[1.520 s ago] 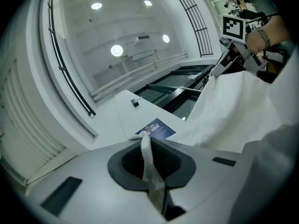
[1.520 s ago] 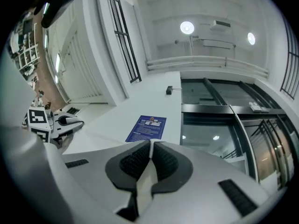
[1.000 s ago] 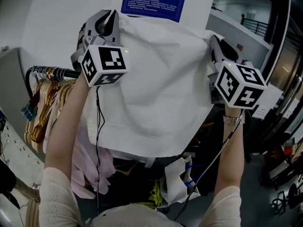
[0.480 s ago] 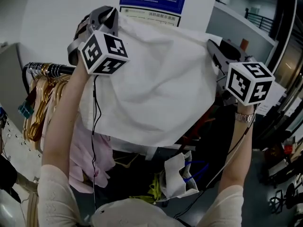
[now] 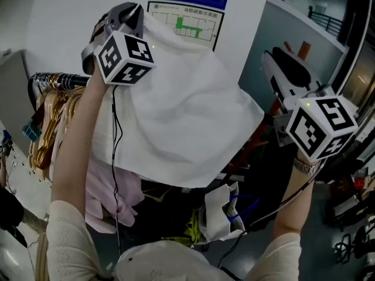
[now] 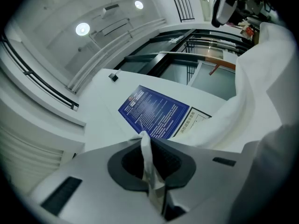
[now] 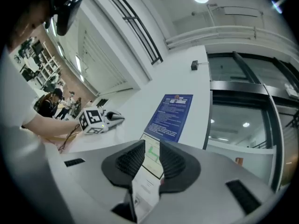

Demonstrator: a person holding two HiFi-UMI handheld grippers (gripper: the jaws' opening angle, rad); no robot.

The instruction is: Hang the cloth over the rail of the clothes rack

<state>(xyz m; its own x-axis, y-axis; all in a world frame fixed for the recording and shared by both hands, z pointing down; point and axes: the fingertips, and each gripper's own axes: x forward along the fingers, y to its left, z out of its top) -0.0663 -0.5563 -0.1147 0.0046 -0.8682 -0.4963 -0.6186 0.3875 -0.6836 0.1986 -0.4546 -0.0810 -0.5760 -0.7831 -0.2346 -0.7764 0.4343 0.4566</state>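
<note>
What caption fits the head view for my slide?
Left gripper pinches the white cloth near the rack rail; right gripper, fingers just opened, is empty.

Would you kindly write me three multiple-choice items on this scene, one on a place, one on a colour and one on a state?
1. Where are the hangers?
A. On the rail, at the head view's left
B. On the floor
C. In a basket

2. What colour is the cloth?
A. Blue
B. Black
C. White

3. How is the right tool?
A. Shut on the cloth
B. Open and empty
C. Shut on a hanger

Answers:
1 A: their hooks sit over the dark rail.
2 C: the whole sheet shows white against the wall.
3 B: its jaws have just opened and stand apart, with nothing between them and clear of the cloth's edge.
</note>
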